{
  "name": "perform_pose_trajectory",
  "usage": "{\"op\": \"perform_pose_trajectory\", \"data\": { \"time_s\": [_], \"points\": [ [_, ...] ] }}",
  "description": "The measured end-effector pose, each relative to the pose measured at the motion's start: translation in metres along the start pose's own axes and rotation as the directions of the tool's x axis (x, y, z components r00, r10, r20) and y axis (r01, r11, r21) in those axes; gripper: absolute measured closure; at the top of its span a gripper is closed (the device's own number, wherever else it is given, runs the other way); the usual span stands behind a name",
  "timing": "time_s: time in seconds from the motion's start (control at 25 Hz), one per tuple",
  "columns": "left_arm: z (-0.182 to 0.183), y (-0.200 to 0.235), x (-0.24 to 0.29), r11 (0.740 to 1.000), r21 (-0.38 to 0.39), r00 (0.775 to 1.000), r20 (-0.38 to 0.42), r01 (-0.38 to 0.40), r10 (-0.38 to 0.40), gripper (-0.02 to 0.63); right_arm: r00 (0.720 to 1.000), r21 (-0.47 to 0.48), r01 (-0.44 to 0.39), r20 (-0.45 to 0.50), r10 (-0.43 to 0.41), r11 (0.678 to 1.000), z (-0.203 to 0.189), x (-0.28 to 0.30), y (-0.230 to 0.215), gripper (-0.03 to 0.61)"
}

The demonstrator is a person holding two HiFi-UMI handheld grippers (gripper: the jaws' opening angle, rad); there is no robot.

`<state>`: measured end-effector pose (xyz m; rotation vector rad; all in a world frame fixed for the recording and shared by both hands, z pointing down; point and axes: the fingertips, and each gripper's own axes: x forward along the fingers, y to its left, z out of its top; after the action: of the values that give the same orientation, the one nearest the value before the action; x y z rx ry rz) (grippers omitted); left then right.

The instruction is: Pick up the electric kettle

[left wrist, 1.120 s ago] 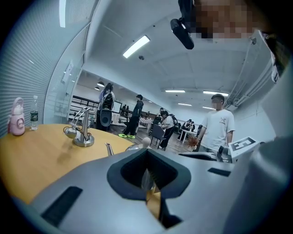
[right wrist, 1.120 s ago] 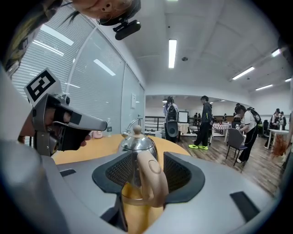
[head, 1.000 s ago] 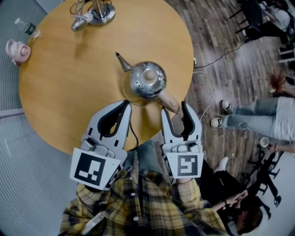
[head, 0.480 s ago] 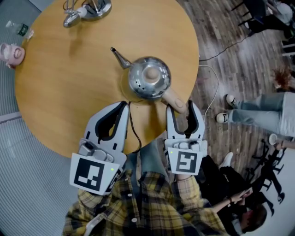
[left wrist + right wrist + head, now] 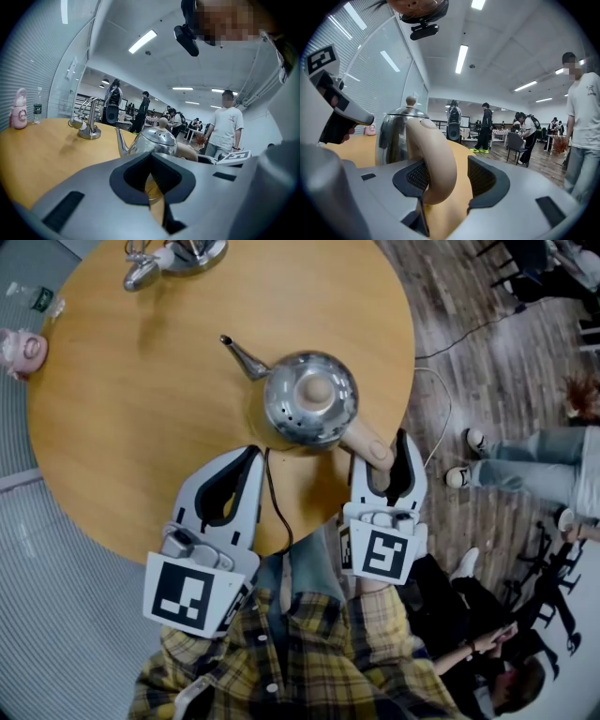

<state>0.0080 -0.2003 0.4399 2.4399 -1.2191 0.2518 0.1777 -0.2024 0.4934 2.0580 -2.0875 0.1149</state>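
A shiny steel electric kettle (image 5: 307, 401) with a thin spout and a beige knob stands on the round wooden table (image 5: 122, 427). Its beige handle (image 5: 368, 444) points toward me. My right gripper (image 5: 382, 459) is open around that handle. Its jaws have just been opening, and in the right gripper view the handle (image 5: 435, 159) lies between them, close against the left pad, with a gap to the right pad. My left gripper (image 5: 242, 457) is shut on nothing, just short of the kettle's near left side. The kettle (image 5: 152, 140) shows above its closed jaws.
A black cord (image 5: 277, 512) runs from the kettle's base over the near table edge. A metal stand (image 5: 178, 257) stands at the far edge, with a pink bottle (image 5: 19, 348) and a water bottle (image 5: 37, 298) at the left. A person's legs (image 5: 525, 474) stretch across the wood floor on the right.
My right gripper has slid forward and to the right, so the handle sits deeper between its jaws. The left gripper has barely shifted.
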Motion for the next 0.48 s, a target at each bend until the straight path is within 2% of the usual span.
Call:
{"op": "perform_pose_trajectory", "data": {
  "time_s": [0.28,0.48],
  "points": [
    [-0.003,0.002,0.0,1.0,-0.005,1.0,0.012,0.005,-0.005,0.611,0.999,0.058,0.036,-0.014,-0.036,0.998,-0.005,0.02,-0.011,0.351],
    [-0.004,0.003,0.001,1.0,-0.008,1.0,0.012,-0.001,0.001,0.611,0.999,0.081,0.042,-0.02,-0.041,0.996,-0.006,0.032,-0.011,0.41]
  ]
}}
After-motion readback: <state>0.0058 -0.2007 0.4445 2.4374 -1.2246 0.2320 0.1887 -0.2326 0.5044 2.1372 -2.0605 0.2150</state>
